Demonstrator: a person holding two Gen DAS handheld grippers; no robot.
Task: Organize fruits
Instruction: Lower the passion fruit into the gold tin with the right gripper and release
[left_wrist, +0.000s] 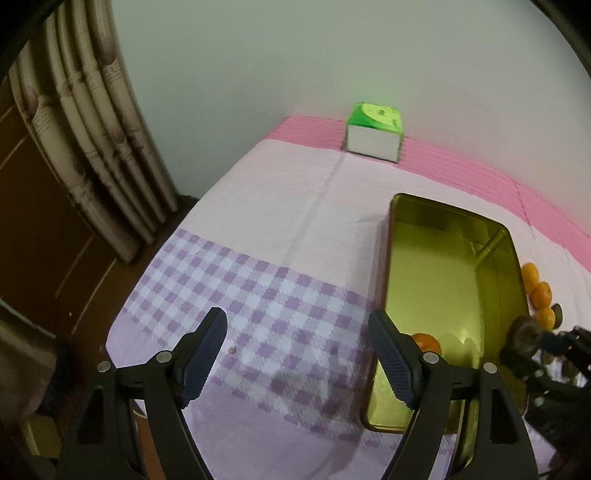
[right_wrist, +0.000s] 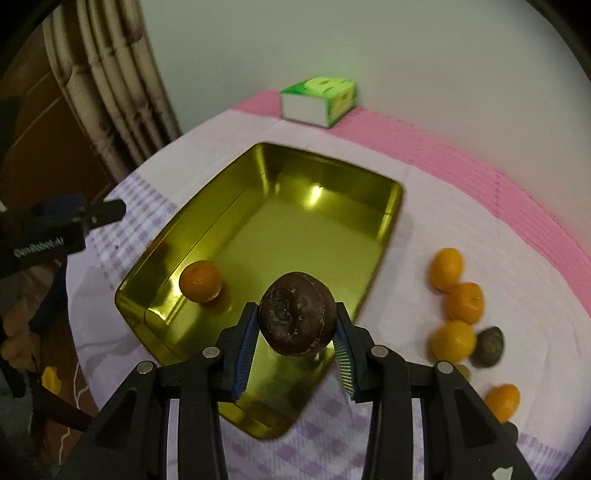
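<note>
Gripping a brown fruit (right_wrist: 297, 314) over the tin (right_wrist: 207, 229), right gripper (right_wrist: 295, 345); orange (right_wrist: 200, 281) at its 10 o'clock; left gripper (left_wrist: 297, 354) spread wide, holding nothing

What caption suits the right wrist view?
Right gripper holds a dark brown fruit above the gold tray, one orange already inside.

orange (left_wrist: 427, 341) half hidden behind finger, right fruits (right_wrist: 489, 347) blurred
</note>
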